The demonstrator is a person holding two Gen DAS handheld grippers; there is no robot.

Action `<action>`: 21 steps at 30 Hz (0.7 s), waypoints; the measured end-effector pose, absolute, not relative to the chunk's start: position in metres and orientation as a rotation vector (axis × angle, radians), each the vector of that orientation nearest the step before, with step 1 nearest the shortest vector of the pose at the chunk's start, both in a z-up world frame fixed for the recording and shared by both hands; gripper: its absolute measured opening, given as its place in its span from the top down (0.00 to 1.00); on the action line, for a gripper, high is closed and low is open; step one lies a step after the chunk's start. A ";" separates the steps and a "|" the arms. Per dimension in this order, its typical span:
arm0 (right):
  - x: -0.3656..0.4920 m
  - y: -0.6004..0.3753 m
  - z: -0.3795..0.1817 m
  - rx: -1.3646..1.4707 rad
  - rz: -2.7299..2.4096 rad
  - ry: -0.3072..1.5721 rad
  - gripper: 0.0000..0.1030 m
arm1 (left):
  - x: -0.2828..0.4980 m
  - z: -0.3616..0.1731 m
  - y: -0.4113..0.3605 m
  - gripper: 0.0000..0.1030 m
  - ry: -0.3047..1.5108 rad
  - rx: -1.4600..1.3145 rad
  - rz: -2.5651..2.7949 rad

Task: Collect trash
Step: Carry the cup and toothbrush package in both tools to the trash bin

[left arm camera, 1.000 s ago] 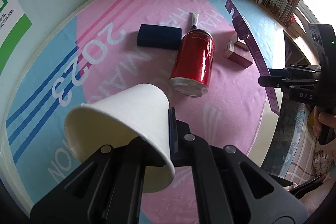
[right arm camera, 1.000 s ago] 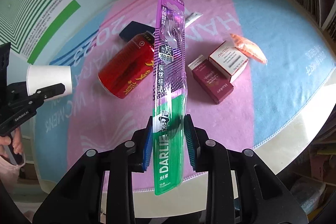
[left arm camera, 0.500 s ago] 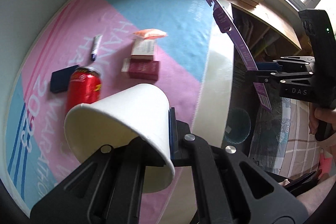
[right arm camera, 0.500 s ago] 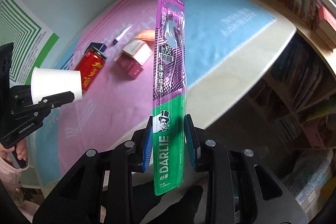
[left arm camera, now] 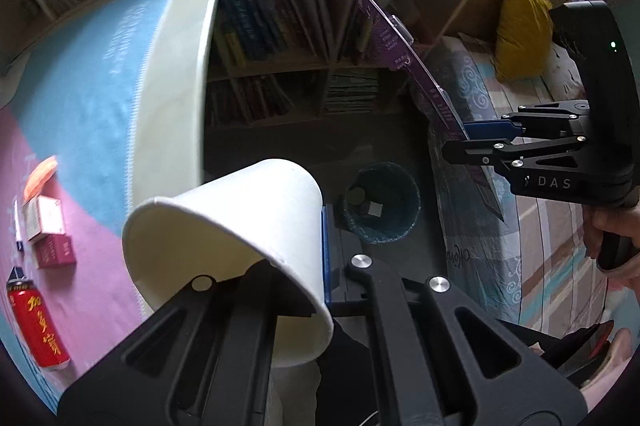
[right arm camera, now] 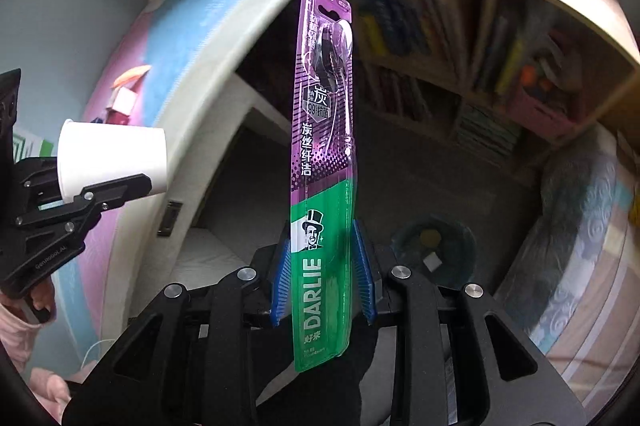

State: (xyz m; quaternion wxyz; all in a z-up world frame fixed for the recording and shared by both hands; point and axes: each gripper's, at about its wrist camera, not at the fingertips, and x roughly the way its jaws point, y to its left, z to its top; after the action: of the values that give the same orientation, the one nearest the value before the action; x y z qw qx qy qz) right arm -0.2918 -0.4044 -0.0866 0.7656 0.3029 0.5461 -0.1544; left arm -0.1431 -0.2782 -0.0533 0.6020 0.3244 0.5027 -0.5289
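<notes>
Mid-task; left gripper [left arm camera: 320, 246] clamped on paper cup [left arm camera: 236, 246], right gripper [right arm camera: 324, 266] pinched on toothbrush pack [right arm camera: 324, 154]; both held off table, bin [left arm camera: 382, 202] at 1 o'clock, holding scraps; red can [left arm camera: 34, 326], boxes [left arm camera: 48, 230] left on table [left arm camera: 176, 98] at 9 o'clock.

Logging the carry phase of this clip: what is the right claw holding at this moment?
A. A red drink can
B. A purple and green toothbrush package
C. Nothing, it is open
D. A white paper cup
B. In the right wrist view the right claw grips the green lower end of the toothbrush package, while the white paper cup sits in the left claw.
</notes>
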 end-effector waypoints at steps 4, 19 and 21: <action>-0.337 -0.423 -0.100 0.731 -0.392 1.188 0.71 | -0.184 -0.072 -0.313 1.00 1.177 0.840 -1.300; -0.452 -0.450 -0.155 0.971 -0.486 1.228 0.71 | -0.288 -0.141 -0.395 1.00 1.243 1.068 -1.444; -0.457 -0.450 -0.164 0.993 -0.478 1.240 0.71 | -0.294 -0.148 -0.398 1.00 1.253 1.081 -1.447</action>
State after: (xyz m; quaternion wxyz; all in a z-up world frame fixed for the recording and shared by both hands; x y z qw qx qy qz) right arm -0.4568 -0.4499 -0.1642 0.6750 0.4417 0.5514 -0.2127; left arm -0.2943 -0.3979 -0.1483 0.4544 0.4381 0.5077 -0.5864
